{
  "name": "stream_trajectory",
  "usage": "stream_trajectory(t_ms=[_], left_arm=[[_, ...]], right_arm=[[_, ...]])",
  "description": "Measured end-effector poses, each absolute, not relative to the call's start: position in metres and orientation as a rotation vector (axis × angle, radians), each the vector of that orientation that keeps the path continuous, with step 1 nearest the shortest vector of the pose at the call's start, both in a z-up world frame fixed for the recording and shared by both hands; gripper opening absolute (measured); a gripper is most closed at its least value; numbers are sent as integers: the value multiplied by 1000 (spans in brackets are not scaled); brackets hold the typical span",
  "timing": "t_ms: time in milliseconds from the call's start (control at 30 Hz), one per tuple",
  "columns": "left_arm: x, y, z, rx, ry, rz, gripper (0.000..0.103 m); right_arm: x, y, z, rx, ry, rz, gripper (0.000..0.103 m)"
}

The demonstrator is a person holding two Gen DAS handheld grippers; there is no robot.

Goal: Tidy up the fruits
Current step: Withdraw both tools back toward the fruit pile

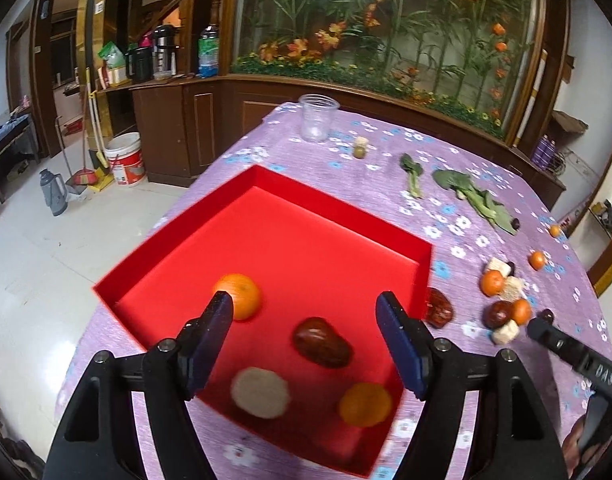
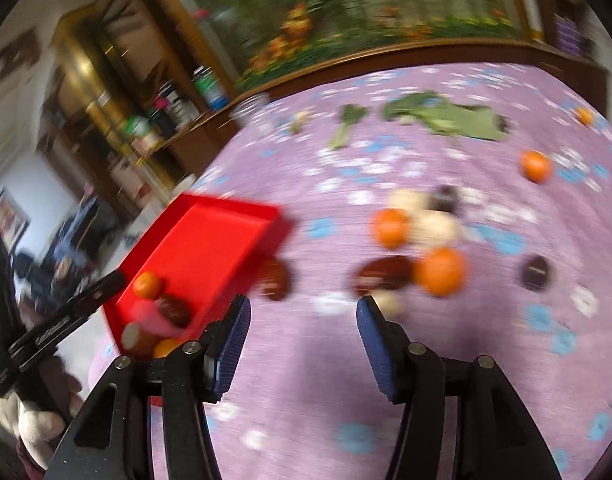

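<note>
A shallow red square tray (image 1: 289, 248) on the purple-clothed bench (image 1: 486, 184) holds two oranges, a red date and a pale round slice; both hand-held grippers, left (image 1: 306, 312) and right (image 2: 303, 316), gape empty.

The right gripper (image 2: 303, 338) hangs over the purple cloth (image 2: 306, 408), jaws apart and nothing between them. The red tray (image 2: 209, 240) lies left of it, holding an orange (image 2: 147, 284). More oranges (image 2: 442, 272) lie beyond the gripper, blurred.

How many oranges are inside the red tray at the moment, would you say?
2: one orange by the red tray's left side, another orange at its near right corner. None looks hidden.
</note>
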State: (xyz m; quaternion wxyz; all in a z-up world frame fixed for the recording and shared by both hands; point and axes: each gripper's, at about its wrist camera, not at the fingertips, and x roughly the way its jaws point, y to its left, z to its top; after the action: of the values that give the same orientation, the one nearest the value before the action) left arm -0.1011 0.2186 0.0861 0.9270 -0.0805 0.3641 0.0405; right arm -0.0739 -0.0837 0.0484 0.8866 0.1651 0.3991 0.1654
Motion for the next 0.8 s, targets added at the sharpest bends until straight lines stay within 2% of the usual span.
stream_trajectory(t_ms=[233, 800], left_arm=[[-94, 171, 80, -114, 794, -12, 74], [-82, 103, 58, -38, 885, -148, 74]], right_arm=[[-83, -150, 37, 459, 820, 248, 60], [-83, -190, 24, 463, 835, 208, 60]])
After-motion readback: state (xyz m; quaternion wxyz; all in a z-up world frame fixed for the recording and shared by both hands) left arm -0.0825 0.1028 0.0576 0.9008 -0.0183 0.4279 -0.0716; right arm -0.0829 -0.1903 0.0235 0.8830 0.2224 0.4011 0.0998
